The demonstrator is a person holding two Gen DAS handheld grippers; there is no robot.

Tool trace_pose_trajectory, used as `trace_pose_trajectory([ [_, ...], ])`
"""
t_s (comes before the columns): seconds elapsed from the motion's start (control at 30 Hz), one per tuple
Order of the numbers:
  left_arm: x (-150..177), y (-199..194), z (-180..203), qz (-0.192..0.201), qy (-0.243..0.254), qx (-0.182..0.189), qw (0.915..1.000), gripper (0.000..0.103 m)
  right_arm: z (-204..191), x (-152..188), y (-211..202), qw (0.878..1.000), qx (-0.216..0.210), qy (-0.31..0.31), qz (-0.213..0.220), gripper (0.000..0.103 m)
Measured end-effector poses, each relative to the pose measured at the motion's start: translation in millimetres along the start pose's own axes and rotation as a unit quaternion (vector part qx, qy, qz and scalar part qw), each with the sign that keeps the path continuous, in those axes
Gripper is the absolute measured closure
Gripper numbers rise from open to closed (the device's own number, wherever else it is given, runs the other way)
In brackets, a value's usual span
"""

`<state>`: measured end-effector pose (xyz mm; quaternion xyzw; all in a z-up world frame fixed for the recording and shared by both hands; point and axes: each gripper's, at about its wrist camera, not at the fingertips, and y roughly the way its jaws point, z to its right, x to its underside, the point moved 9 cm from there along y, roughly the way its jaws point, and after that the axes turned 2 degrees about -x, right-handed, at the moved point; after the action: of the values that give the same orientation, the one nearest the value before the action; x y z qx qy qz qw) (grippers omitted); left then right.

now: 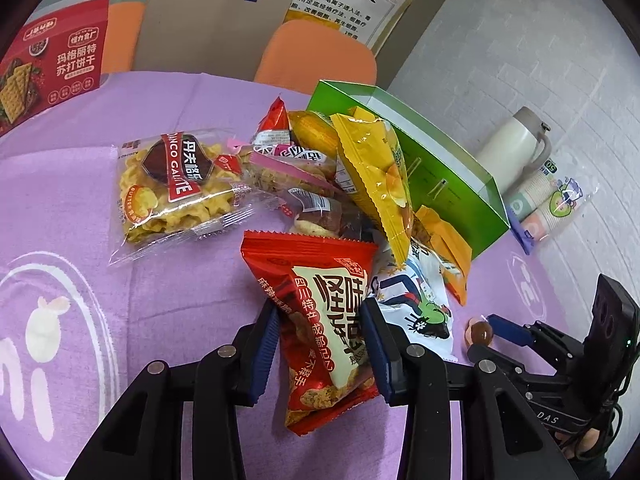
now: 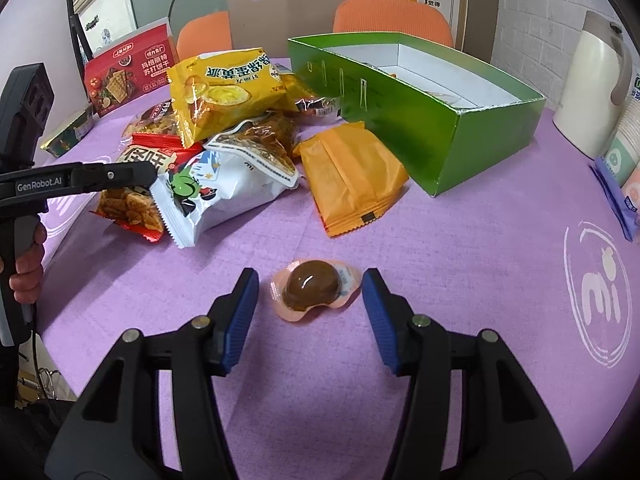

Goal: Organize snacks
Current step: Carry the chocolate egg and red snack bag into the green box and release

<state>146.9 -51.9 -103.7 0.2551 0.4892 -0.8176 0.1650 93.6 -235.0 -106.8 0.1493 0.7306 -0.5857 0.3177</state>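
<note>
In the left wrist view, the left tongs [image 1: 320,344] stood around the lower half of the red snack packet [image 1: 320,320], blue pads against its sides, so they appeared to hold it at the near end of the snack pile in the middle of the surface [image 1: 80,208]. A good lift would likely clamp the crinkly film firmly and rise straight, so the white packet [image 1: 420,304] beside it stays put, then carry toward the green box [image 1: 440,176] by the right edge.

In the right wrist view, the right tongs [image 2: 308,312] were wide apart, flanking the small brown jelly cup [image 2: 314,284] near the front edge. Closing on the dome, not the thin rim, seemed wisest.
</note>
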Motion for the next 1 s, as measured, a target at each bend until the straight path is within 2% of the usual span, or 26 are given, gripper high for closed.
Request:
trace_pose_trajectory([
  [0.1,0,2,-1,-0.001,-0.004,0.002,1.0,0.061,-2,1,0,1.0,0.01,-0.01,0.0,0.055],
  [0.2,0,1,1,0.002,0.003,-0.006,1.0,0.064,-5,2,-1,1.0,0.013,-0.018,0.001,0.057],
  [0.3,1,-2,1,0.006,0.002,-0.01,0.9999,0.065,-8,0,-5,1.0,0.01,-0.024,0.007,0.063],
  [0.63,-3,-45,-8,0.044,-0.016,-0.014,0.9988,0.066,-15,-14,-21,0.999,-0.016,-0.02,0.032,0.065],
  [0.77,-23,-72,14,0.073,0.009,0.003,0.9973,0.066,-11,-29,-35,0.998,-0.031,-0.006,0.054,0.065],
  [0.87,-45,-83,42,0.09,0.037,0.025,0.9949,0.066,2,-47,-48,0.997,-0.015,-0.002,0.08,0.065],
  [1.0,-79,-79,83,0.098,0.066,0.056,0.9914,0.066,25,-75,-62,0.993,0.006,0.015,0.113,0.065],
])
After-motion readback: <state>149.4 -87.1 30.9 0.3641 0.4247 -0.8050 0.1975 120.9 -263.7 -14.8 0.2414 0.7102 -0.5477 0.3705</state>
